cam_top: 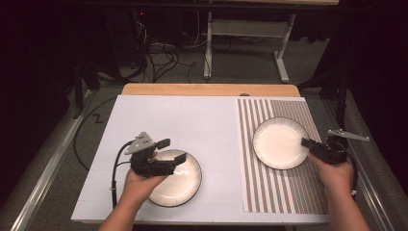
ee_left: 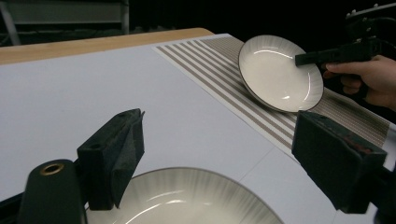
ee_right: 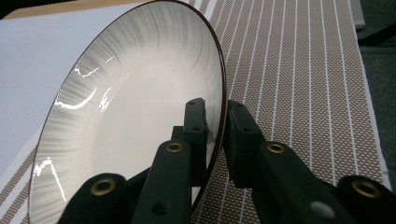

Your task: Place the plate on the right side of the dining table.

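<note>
Right gripper view: my right gripper [ee_right: 212, 135] pinches the far plate [ee_right: 135, 107] at its rim. Glazed, stiff, likely slippery, breakable. Left gripper [ee_left: 219, 158] spread above the near plate [ee_left: 187, 200].

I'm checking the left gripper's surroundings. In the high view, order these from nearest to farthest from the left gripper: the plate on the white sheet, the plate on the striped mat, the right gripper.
1. Plate on the white sheet: directly under the left gripper.
2. Plate on the striped mat: across the table, to the right.
3. Right gripper: at that plate's right rim, just beyond.
</note>
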Demonstrator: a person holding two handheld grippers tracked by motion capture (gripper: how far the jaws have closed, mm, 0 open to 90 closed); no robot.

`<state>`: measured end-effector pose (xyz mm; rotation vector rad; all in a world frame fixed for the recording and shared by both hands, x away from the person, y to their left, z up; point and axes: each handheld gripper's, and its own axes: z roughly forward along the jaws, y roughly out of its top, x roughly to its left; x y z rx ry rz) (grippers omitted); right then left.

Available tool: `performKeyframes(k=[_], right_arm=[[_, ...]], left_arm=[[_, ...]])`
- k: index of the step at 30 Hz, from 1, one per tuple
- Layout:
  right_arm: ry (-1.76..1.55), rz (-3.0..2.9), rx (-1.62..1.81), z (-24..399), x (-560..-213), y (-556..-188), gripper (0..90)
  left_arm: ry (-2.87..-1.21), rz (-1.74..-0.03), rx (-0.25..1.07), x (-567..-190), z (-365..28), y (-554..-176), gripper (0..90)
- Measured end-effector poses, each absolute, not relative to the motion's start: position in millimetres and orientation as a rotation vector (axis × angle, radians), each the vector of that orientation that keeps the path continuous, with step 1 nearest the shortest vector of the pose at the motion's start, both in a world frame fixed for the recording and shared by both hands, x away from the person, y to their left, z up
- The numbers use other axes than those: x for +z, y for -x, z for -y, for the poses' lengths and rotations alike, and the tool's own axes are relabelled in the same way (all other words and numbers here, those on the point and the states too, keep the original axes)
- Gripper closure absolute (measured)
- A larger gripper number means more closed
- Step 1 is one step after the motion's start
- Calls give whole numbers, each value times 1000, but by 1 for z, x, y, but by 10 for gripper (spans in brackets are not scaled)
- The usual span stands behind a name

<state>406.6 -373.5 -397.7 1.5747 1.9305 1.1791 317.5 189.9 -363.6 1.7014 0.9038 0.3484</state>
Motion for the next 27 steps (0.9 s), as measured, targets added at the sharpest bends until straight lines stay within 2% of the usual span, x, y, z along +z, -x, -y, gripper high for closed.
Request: performKeyframes(k=[9, 23, 27], right_arm=[[-1624, -1910, 1147, 371, -400, -410, 805], [-1678, -1905, 1041, 370, -411, -415, 755], [-1686, -1898, 1029, 373, -415, -412, 687]], left_arm=[[-1673, -948, 452, -374, -239, -303, 171], [-1668, -1005, 482, -386, -261, -300, 170], [-1656, -1024, 502, -388, -265, -300, 168]])
